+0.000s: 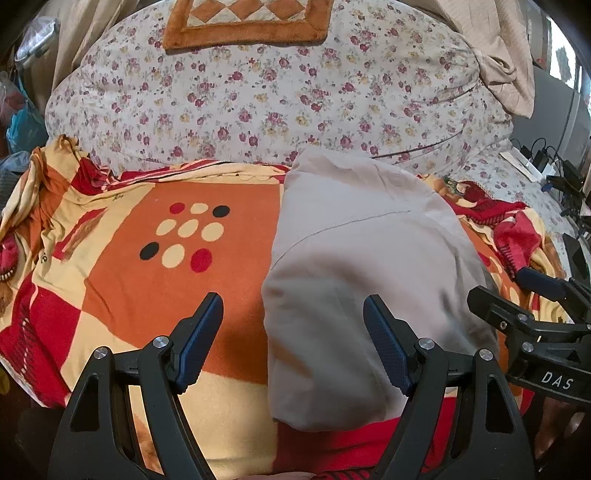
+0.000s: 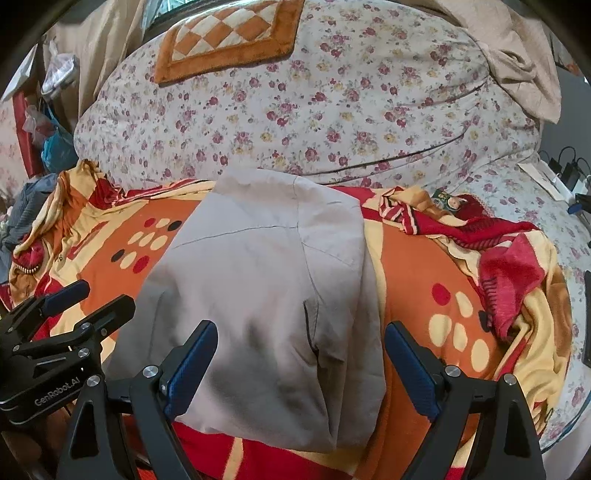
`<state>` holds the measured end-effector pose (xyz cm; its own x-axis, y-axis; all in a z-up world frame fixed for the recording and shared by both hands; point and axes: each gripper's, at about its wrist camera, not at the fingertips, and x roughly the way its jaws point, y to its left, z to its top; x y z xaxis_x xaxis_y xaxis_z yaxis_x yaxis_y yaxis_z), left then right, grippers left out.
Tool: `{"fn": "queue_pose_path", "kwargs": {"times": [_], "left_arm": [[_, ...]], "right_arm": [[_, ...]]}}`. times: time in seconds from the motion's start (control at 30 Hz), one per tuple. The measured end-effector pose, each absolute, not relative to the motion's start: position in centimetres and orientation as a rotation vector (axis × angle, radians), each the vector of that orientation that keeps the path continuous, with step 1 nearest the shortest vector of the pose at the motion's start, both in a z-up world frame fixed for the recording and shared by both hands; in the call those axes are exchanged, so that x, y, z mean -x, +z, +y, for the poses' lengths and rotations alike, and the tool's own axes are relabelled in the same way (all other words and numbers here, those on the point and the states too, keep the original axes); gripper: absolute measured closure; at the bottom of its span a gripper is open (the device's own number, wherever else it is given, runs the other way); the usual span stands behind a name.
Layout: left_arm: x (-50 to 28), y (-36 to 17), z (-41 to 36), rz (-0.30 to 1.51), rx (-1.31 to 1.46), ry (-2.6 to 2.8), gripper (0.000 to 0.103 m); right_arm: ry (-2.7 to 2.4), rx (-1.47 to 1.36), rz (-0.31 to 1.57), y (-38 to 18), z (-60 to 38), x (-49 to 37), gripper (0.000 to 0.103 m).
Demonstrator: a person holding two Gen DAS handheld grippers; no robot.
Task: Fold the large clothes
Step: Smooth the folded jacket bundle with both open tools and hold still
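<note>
both wide open atm: my left gripper (image 1: 293,338) and right gripper (image 2: 301,363) hover over the folded beige garment (image 2: 266,306), gripping nothing, it's lying on the orange-red blanket (image 1: 147,280) on the bed

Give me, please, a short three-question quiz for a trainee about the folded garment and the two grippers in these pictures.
1. True or false: the beige garment lies on the patterned blanket.
2. Which is shut: the left hand-held gripper, the right hand-held gripper, or neither?
3. What sits on top of the floral bedding behind the garment?

Key:
1. True.
2. Neither; both stand open and hold nothing.
3. An orange checkered cushion.
</note>
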<state>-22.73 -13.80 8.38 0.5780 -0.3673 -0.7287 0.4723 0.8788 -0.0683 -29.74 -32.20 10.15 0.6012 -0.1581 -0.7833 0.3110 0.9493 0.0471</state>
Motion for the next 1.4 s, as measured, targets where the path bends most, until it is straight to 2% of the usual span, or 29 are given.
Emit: {"fn": "queue_pose_path", "kwargs": {"times": [1.4], "left_arm": [[20.2, 6.0, -13.9, 0.895, -0.119, -0.520, 0.024]], "right_arm": [[-0.259, -0.168, 0.956, 7.8, -32.0, 27.3, 0.013]]}}
